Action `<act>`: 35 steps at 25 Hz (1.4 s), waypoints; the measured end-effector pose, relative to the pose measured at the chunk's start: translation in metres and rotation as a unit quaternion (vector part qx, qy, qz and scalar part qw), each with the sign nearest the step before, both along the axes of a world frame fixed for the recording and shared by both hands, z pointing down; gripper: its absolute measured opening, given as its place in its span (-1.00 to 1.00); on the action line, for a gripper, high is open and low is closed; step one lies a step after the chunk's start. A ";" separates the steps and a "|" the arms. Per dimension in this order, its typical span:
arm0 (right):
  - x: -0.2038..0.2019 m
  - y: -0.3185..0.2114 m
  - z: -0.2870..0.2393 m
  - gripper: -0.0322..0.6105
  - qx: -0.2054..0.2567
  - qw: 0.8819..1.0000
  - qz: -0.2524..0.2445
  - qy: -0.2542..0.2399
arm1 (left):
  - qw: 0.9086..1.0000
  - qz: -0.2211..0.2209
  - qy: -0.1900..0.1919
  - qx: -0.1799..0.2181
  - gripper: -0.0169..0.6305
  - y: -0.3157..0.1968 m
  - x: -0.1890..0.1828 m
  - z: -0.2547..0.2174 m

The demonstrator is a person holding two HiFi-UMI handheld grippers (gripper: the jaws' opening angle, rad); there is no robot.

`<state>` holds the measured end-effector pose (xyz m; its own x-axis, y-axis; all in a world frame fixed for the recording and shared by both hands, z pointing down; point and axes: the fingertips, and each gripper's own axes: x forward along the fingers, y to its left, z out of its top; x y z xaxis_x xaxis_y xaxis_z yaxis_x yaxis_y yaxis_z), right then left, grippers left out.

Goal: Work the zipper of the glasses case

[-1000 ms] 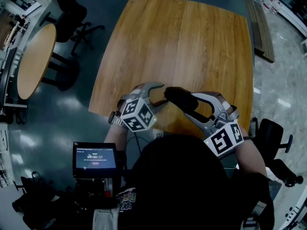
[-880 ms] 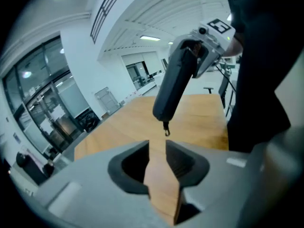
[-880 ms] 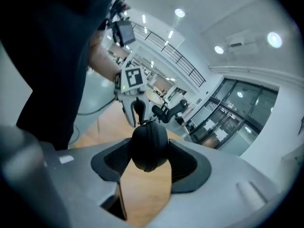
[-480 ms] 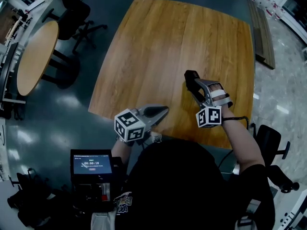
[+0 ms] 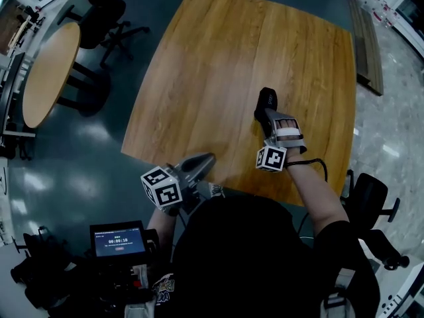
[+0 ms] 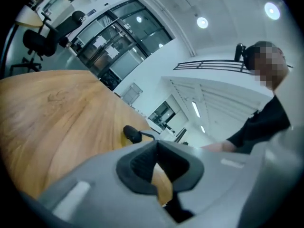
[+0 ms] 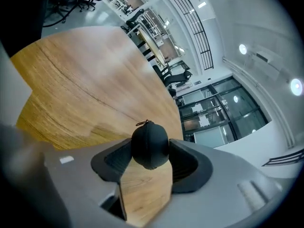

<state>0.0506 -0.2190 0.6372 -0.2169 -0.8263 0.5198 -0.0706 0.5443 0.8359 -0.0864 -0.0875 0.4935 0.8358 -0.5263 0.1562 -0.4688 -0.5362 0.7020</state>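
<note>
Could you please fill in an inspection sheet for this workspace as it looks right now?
Surface: wooden table, no spills seen.
Job's things: black glasses case, zipper pull at its far end; whether it is zipped cannot be told.
Clutter: nothing seen.
Grippers: right gripper shut on the glasses case over the table's right part; left gripper shut, empty, at the table's near edge.
Cables: dark cable looping from the right wrist.
Surroundings: round table and office chair on the left, second chair on the right, small screen by the person.
</note>
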 end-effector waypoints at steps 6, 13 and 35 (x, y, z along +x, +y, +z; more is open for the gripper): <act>-0.014 0.018 0.031 -0.17 -0.053 0.998 0.025 -0.023 | 1.000 0.007 0.018 -0.018 -0.95 0.001 0.005 0.009; -0.016 0.029 0.028 -0.15 -0.097 0.993 0.046 -0.042 | 0.999 0.028 0.022 -0.024 -0.95 0.000 0.011 0.012; -0.030 0.022 0.045 -0.67 -0.304 0.908 0.190 -0.217 | 0.998 0.020 0.035 -0.038 -0.95 0.001 -0.009 0.016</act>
<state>0.0210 -0.1969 0.6827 -0.2689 -0.4739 0.8385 -0.6013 0.7627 0.2383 -0.0950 -0.0870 0.5093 0.8665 -0.4806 0.1348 -0.3961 -0.4976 0.7717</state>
